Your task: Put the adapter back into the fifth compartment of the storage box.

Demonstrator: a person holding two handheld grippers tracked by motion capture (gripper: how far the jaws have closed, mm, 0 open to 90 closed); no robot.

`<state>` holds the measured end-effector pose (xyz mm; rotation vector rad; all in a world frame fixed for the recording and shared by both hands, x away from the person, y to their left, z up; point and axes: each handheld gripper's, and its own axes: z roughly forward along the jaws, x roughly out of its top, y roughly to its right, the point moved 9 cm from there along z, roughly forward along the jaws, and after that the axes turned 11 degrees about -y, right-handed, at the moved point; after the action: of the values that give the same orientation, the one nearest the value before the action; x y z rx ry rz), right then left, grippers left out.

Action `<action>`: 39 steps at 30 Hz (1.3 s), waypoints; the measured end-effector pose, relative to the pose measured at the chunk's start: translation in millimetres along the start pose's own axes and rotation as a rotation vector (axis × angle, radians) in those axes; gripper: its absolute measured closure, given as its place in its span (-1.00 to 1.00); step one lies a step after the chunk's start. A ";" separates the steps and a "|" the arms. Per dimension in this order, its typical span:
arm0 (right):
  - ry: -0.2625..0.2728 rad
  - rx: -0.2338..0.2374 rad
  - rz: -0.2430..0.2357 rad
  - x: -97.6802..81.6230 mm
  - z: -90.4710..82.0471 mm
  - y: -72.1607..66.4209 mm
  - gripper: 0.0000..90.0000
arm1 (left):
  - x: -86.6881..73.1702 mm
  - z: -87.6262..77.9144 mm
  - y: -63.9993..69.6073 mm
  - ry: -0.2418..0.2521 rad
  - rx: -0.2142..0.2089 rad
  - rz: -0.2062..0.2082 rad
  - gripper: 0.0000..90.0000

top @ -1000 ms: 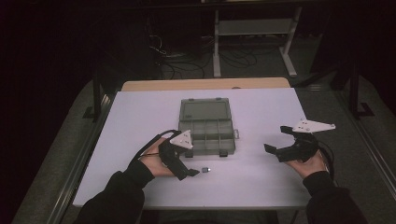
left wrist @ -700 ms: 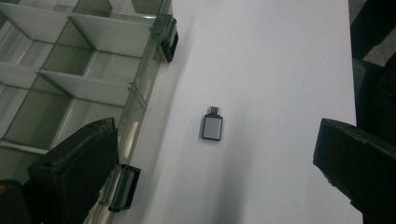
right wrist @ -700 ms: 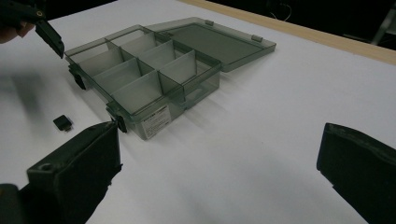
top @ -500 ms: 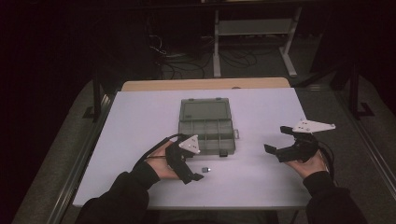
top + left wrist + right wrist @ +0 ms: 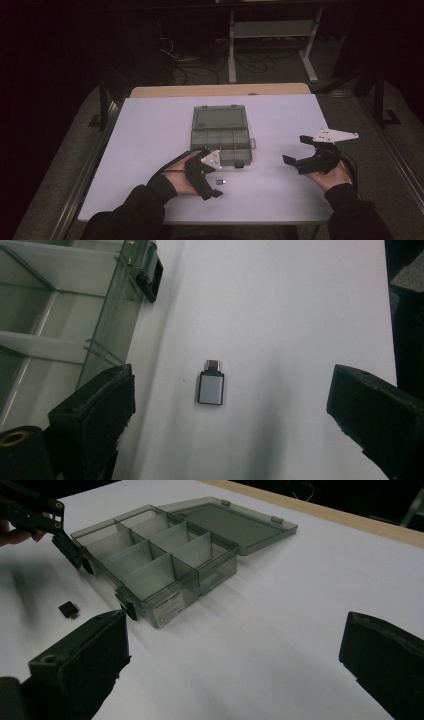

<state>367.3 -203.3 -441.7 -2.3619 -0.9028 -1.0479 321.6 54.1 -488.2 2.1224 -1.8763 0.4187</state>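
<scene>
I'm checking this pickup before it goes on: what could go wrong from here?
The small grey metal adapter lies flat between the left claw's wide-open jaws, so closing pads might skid it away. The translucent grey plastic compartment box sits close beside one jaw; a descent could knock it.

You see a brushed-metal adapter (image 5: 210, 388) on the matt white bench (image 5: 300, 315). The organiser box (image 5: 165, 560) is smoky translucent plastic, glossy.
</scene>
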 end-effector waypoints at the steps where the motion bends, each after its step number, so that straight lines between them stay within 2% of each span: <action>1: -0.001 0.001 0.000 0.0 0.0 -0.1 -1.00 | 0.1 0.9 0.2 -0.001 -0.002 0.001 -0.85; 8: 0.001 -0.001 0.000 0.1 -0.3 -0.2 -1.00 | -1.5 4.0 -5.3 -0.003 -0.003 0.001 -0.67; 10: -0.002 0.003 -0.002 -0.1 0.2 -0.5 -1.00 | -1.1 3.9 -7.2 0.010 0.000 0.005 -0.60; 25: -0.002 0.006 -0.003 -0.1 0.3 -1.1 -1.00 | -2.3 8.8 -13.8 0.018 -0.034 0.003 -0.19; 39: -0.001 0.008 -0.006 0.1 0.3 -1.8 -1.00 | -2.8 16.7 -14.0 0.006 -0.051 0.023 0.27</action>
<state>366.2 -201.8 -441.6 -2.3542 -0.9138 -1.0438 335.8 51.8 -504.9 2.0667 -1.8889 0.3776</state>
